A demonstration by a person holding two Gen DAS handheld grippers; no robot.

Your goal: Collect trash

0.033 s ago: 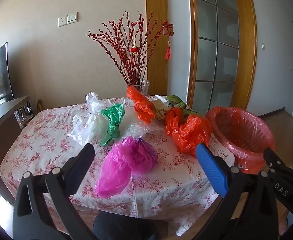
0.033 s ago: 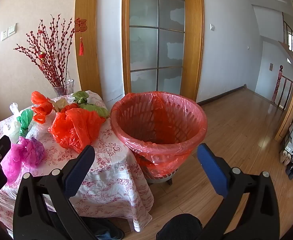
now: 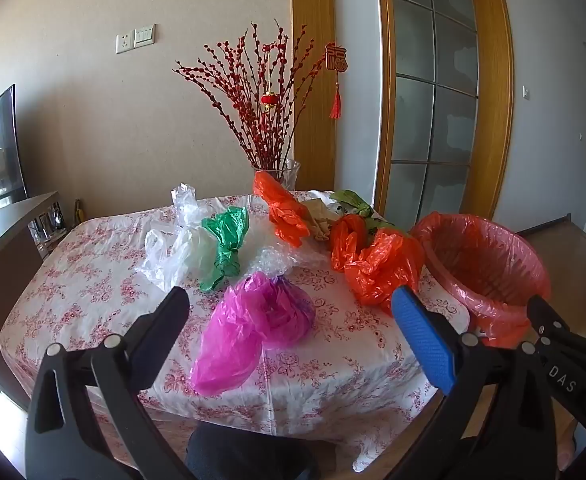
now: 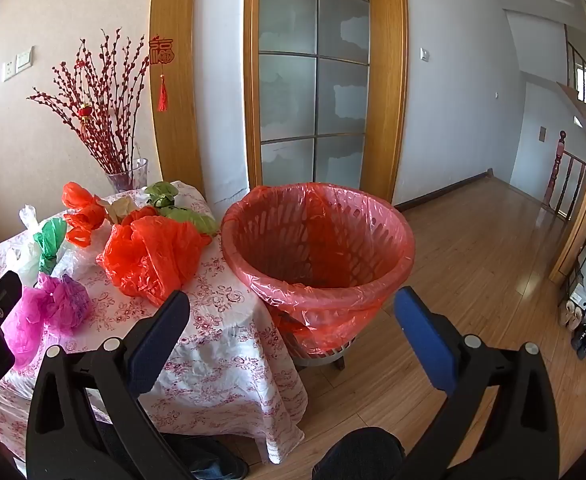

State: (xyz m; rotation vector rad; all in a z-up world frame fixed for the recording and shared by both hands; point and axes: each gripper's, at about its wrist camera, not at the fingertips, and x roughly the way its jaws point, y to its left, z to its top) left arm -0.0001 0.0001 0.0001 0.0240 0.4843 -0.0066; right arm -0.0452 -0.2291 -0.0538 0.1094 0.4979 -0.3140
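Several crumpled plastic bags lie on a table with a floral cloth [image 3: 93, 288]: a pink bag [image 3: 253, 324] nearest, a green bag [image 3: 225, 248], a white bag [image 3: 173, 248], an orange bag [image 3: 377, 268] near the right edge and another orange bag [image 3: 281, 208] at the back. A trash basket [image 4: 317, 252] lined with a red bag stands on the floor right of the table. My left gripper [image 3: 289, 332] is open and empty, in front of the pink bag. My right gripper [image 4: 291, 328] is open and empty, before the basket [image 3: 481, 264].
A glass vase [image 3: 281, 170] with red branches stands at the table's back edge. Light green bags [image 4: 181, 208] lie behind the orange ones. A dark cabinet [image 3: 1, 248] is left of the table. Wooden floor [image 4: 473, 260] and a glass door [image 4: 313, 80] lie to the right.
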